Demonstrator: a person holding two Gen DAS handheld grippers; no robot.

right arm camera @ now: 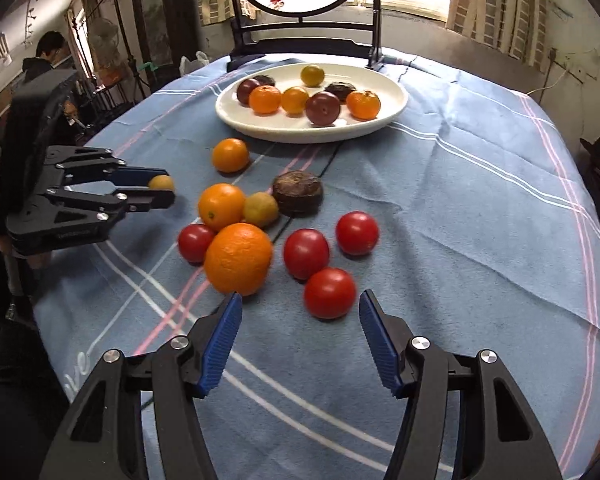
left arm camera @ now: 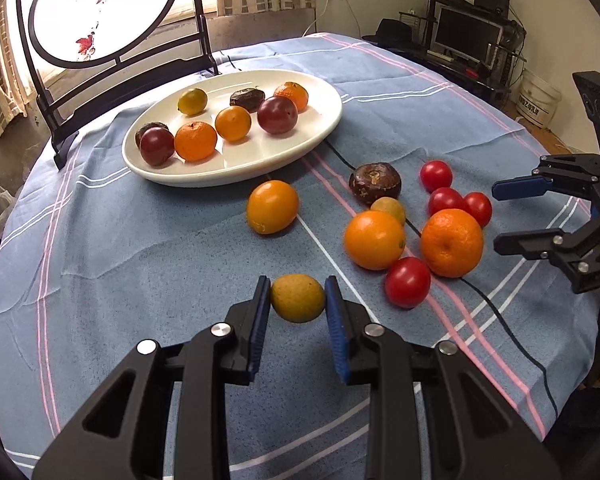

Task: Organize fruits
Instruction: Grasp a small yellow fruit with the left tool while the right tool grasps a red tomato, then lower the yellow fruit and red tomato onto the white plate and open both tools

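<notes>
Left wrist view, left hand-held gripper [left arm camera: 298, 300] clamping dull yellow-green kumquat [left arm camera: 297, 298], right hand-held gripper [right arm camera: 300, 312] wide

On the tabletop [left arm camera: 100, 240] we see a plate [left arm camera: 324, 128] toward the far side, with eight fruits in it. Behind it stands a round screen [left arm camera: 100, 8]. Nearer to us a cluster of loose fruit [left arm camera: 412, 224] lies on the cloth, right of a lone citrus [left arm camera: 272, 207] just before the plate.

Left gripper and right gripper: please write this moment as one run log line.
left gripper: shut on yellow kumquat | right gripper: open, empty | white plate: eight fruits
</notes>
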